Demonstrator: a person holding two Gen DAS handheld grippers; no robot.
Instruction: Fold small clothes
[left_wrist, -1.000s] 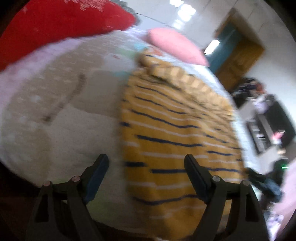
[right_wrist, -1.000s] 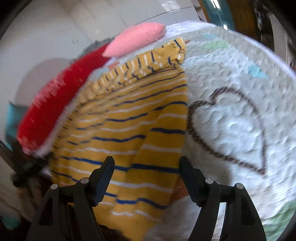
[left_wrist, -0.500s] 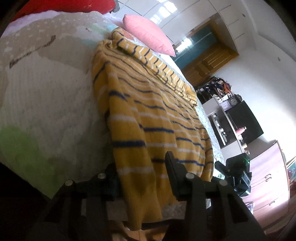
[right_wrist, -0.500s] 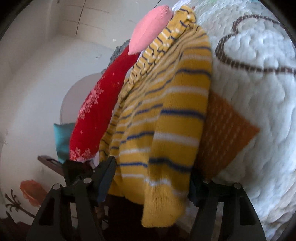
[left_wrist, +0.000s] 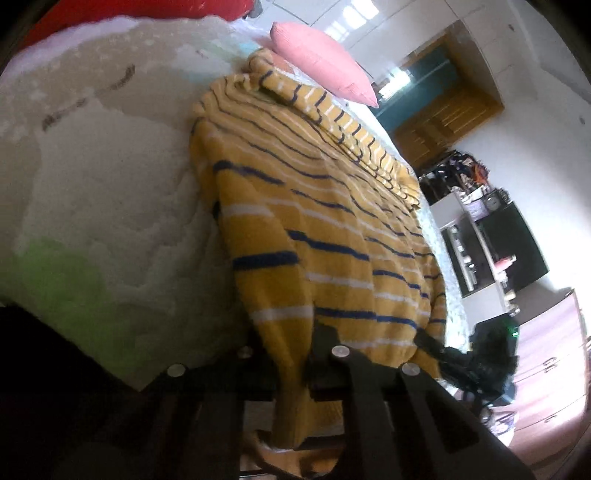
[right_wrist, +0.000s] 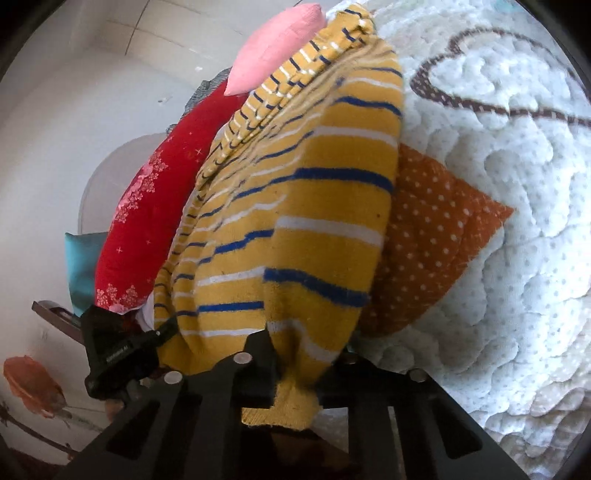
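Note:
A yellow knit sweater with navy and white stripes lies spread on a quilted bed cover, its hem at the near edge. My left gripper is shut on the hem at one bottom corner. My right gripper is shut on the hem at the other bottom corner, and the sweater runs away from it over the bed. The other gripper shows at the lower left of the right wrist view. The pinched hem hides the fingertips.
A pink pillow lies beyond the sweater's collar. A red cushion sits along the bed's side. An orange dotted patch marks the white quilt. A door, shelves and a cabinet stand past the bed.
Both grippers dropped to the bed's near edge and closed from open onto the sweater's bottom hem, one at each corner.

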